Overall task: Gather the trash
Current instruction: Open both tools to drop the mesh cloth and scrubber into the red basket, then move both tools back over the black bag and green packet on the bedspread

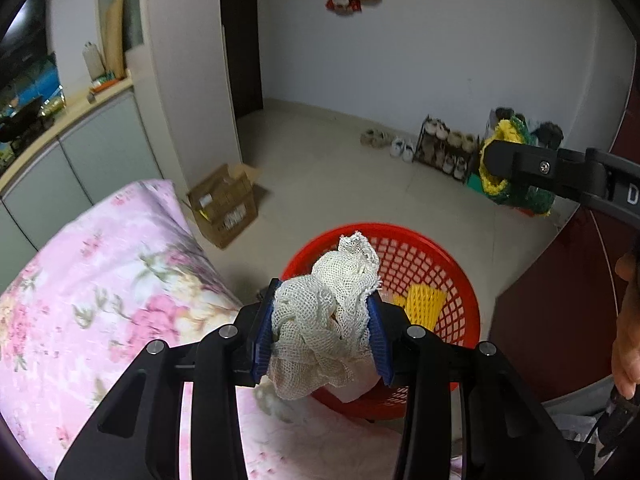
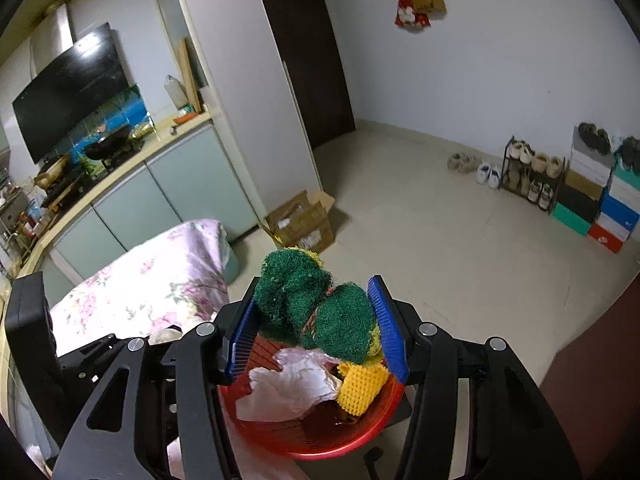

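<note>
Red plastic, the basket (image 1: 460, 280) stood on the floor below both grippers. Only the right wrist view showed crumpled pink-white paper (image 2: 292, 384) inside it beside the yellow foam net (image 2: 360, 388). The left gripper (image 1: 320, 320) was clamped on a white mesh rag (image 1: 324, 320), the right gripper (image 2: 316, 320) on a green-yellow scouring pad (image 2: 316, 308), each above the basket.

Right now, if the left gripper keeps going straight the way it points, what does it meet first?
Most likely the red basket. The left gripper, shut on the white mesh cloth, points down toward the basket's opening, where a yellow foam net lies. Depth is unclear, but nothing else shows in between.
</note>
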